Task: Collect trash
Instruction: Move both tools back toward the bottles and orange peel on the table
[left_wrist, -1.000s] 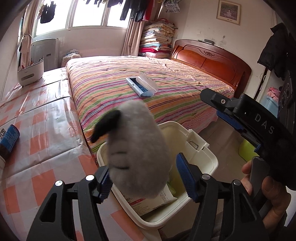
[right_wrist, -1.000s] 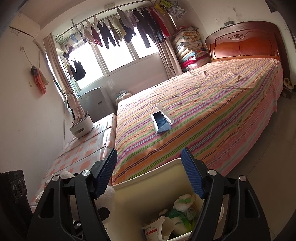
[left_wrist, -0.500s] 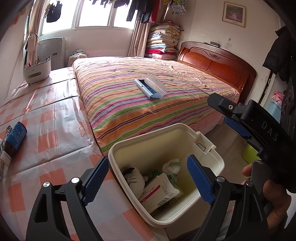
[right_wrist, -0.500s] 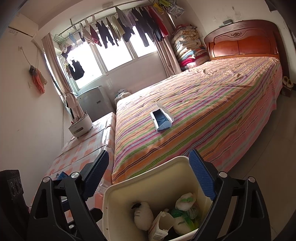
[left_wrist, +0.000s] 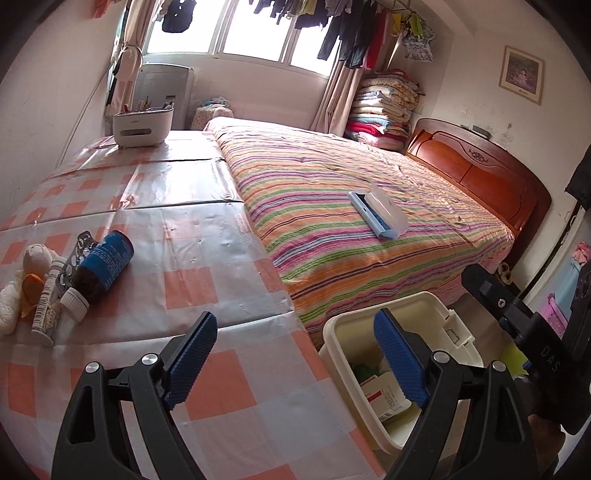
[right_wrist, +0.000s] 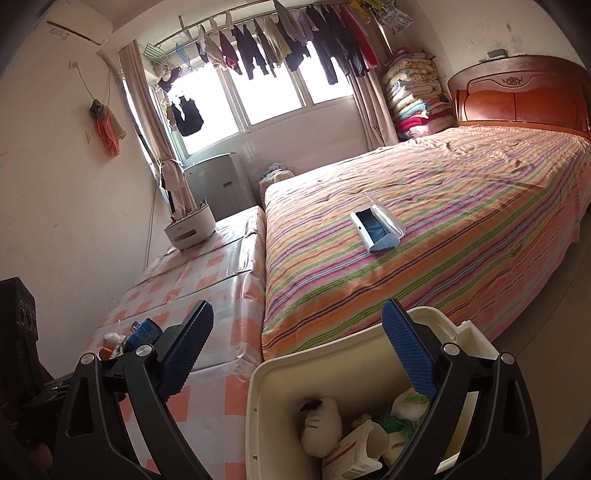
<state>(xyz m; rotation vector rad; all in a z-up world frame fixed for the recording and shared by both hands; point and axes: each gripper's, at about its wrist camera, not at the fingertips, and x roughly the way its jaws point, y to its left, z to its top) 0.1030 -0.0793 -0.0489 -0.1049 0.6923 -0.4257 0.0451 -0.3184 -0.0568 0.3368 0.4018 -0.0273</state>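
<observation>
A cream trash bin (right_wrist: 258, 417) stands by the bed and table corner; it also shows in the left wrist view (left_wrist: 458, 332). Inside lie a white plush toy (right_wrist: 321, 424), a white carton (right_wrist: 354, 454) and crumpled tissues (right_wrist: 406, 404). My left gripper (left_wrist: 295, 354) is open and empty over the checked table. My right gripper (right_wrist: 297, 356) is open and empty above the bin. On the table's left lie a brown bottle with a blue label (left_wrist: 101, 267), a white tube (left_wrist: 48, 306), a blister pack (left_wrist: 79, 251) and a small plush toy (left_wrist: 31, 262).
The checked table (left_wrist: 177, 236) adjoins a bed with a striped cover (left_wrist: 351, 206). A white and blue case (left_wrist: 376, 210) lies on the bed. A white desk organiser (left_wrist: 142, 123) stands at the table's far end. My right gripper's body (left_wrist: 517, 317) is at the right.
The plush toy left my left gripper and dropped into the bin. My left gripper then swung left, off the bin and over the table. My right gripper rose slightly.
</observation>
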